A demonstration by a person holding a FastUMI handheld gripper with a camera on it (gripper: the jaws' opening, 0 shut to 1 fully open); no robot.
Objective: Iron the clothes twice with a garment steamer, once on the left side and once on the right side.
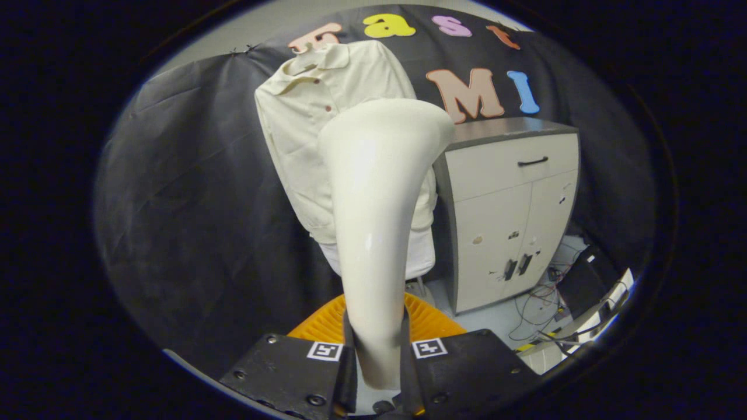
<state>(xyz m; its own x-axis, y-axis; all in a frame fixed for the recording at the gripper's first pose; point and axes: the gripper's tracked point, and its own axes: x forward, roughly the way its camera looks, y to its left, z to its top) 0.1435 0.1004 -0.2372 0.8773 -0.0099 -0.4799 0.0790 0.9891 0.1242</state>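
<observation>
I have the tool (pixel 378 356) clamped narrow on the garment steamer (pixel 379 221), both fingers pressing against the lower end of its handle. The steamer rises straight up from between the fingers, a smooth cream body that widens to a broad head at the top. Its head sits in front of the shirt (pixel 327 134), which hangs against the black cloth wall beyond the fingers; I cannot tell whether head and fabric touch. Just ahead of the fingers, under the steamer, I see an orange ribbed basket (pixel 429 318). To the right of the shirt stands a white cabinet (pixel 508 216) with a grey top, and cables (pixel 540 303) lie on the floor beside it. The shirt is pale cream, collared, buttoned.
</observation>
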